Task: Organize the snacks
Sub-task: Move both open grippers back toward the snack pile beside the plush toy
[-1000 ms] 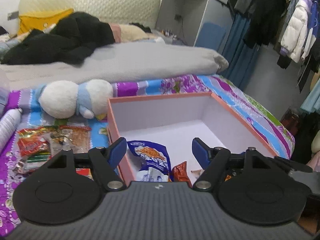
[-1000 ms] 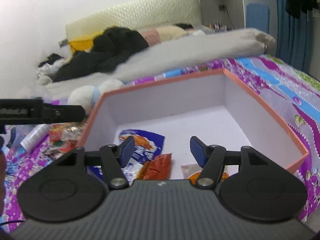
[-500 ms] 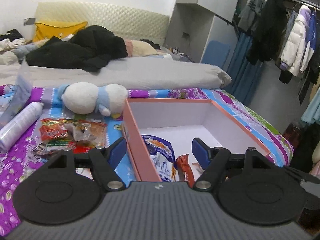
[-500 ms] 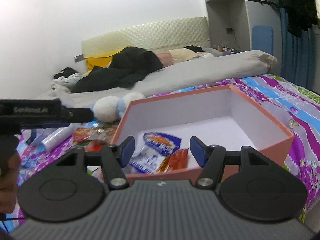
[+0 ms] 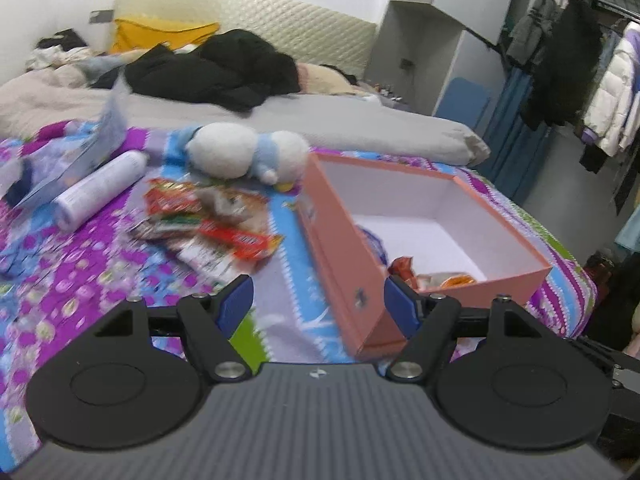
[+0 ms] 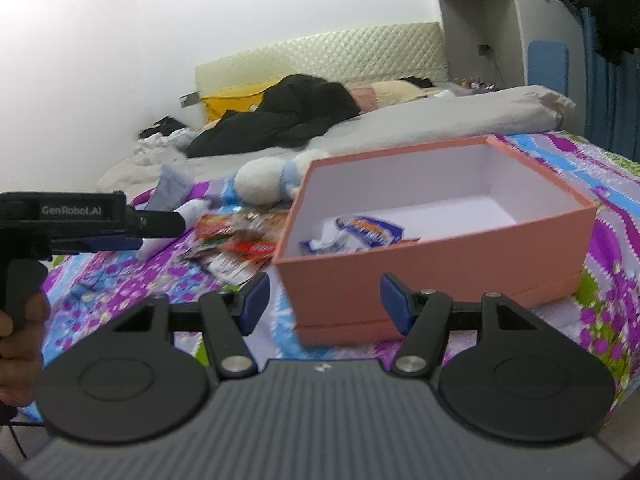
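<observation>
Bedspread [image 5: 100, 280], purple with flowers and blue stripes, covers the near part of the bed. On it, a pink box [image 5: 340, 240] sits at 1 o'clock in the left view, open, with a blue-and-white packet [image 6: 368, 230] and orange wrappers [image 5: 404, 268] inside along its near wall. Loose snacks [image 5: 208, 220] lie in a heap at 11 o'clock, just beside the box. Beyond them rest a white bottle [image 5: 96, 188] at 10 o'clock and a plush toy [image 5: 248, 152] at 12, near the box's far corner. Farther back are a grey duvet [image 5: 340, 120], black clothes [image 5: 224, 68], a yellow pillow [image 5: 160, 32] and a quilted headboard [image 5: 300, 28]; coats [image 5: 580, 64] hang at 2 o'clock.

Left hand-held gripper [image 5: 318, 304] is spread wide, holding nothing, above the bedspread by the box's near corner. Right hand-held gripper [image 6: 324, 300] is equally wide and empty, before the box's near wall.
</observation>
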The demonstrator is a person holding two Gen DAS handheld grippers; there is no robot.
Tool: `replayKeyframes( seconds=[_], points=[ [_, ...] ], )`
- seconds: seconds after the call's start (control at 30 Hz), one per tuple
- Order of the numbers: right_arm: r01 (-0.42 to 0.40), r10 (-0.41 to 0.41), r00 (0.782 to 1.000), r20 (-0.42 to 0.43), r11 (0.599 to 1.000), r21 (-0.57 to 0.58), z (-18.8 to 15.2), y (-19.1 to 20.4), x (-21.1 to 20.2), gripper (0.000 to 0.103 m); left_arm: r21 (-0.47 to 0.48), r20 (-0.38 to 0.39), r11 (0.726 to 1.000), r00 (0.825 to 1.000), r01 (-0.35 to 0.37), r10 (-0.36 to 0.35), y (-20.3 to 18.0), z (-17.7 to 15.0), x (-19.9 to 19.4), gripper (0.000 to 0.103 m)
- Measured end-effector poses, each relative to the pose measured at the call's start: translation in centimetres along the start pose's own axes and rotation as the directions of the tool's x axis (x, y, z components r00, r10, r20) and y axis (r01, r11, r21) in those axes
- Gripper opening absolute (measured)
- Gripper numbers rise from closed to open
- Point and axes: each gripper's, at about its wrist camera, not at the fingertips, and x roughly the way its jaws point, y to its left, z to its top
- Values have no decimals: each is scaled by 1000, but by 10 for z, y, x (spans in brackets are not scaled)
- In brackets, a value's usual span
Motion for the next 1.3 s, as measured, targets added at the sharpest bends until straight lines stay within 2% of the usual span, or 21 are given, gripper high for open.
replayKeyframes(
  seconds=[0.33, 0.6, 1.0, 1.2, 1.3],
  points=[
    [-68, 67, 996, -56, 998, -8, -18, 34, -5, 63, -79, -29, 994, 997, -70, 68, 38, -34, -38, 76],
    [-73, 66, 995, -80, 994, -79, -21, 58, -2, 63, -161, -61, 981, 993, -107, 99, 66, -53, -48, 76],
    [-86, 67, 991, -112, 982, -170, -18, 82, 30, 62, -254, -79, 962, 994, -97, 79, 104, -63, -12, 76],
    [-90, 58, 988, -140, 967, -236, -14, 95, 63, 52, -333, -87, 938, 994, -96, 71, 136, -62, 16, 75],
    [-98, 63, 988, -141, 960, -261, -8, 101, 80, 51, -359, -85, 928, 994, -96, 69, 150, -55, 32, 75]
  ],
)
